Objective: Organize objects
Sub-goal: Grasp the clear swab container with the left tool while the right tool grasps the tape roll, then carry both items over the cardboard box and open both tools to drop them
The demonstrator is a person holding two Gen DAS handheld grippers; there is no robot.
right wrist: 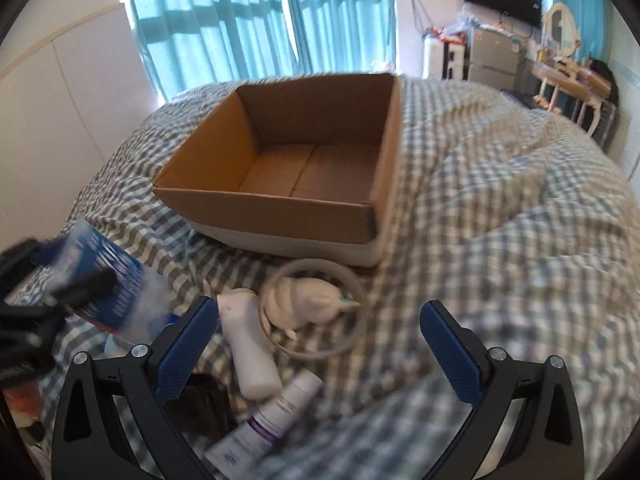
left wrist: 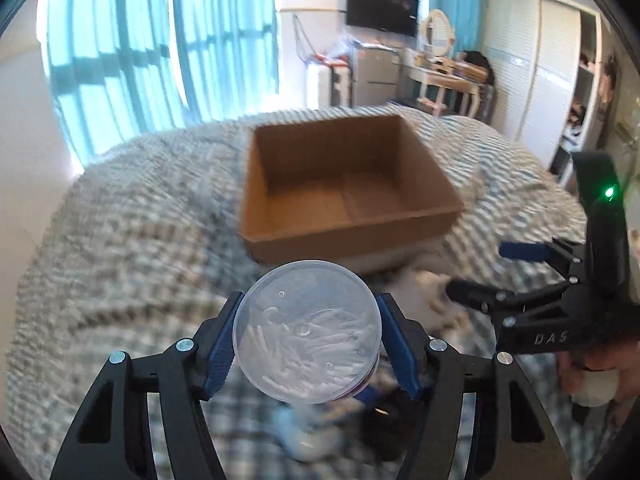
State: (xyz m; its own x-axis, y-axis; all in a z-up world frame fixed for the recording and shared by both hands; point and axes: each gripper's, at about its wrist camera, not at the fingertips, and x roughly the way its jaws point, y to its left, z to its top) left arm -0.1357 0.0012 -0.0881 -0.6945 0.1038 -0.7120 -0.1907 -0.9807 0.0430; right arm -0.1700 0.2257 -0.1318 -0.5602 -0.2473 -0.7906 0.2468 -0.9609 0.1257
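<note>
My left gripper (left wrist: 306,344) is shut on a clear round tub of cotton swabs (left wrist: 306,330) and holds it above the bed, short of an empty open cardboard box (left wrist: 344,184). The tub with its blue label also shows at the left of the right wrist view (right wrist: 108,284). My right gripper (right wrist: 316,344) is open and empty, hovering over loose items in front of the box (right wrist: 296,168): a white handheld device (right wrist: 248,344), a coiled white cable with a plug (right wrist: 312,304) and a white tube with purple print (right wrist: 268,424). The right gripper also appears at the right of the left wrist view (left wrist: 480,268).
Everything lies on a bed with a grey-and-white checked cover (right wrist: 500,240). A dark flat object (right wrist: 204,400) lies by the right gripper's left finger. Teal curtains (left wrist: 160,40), a fridge and a dressing table stand beyond the bed.
</note>
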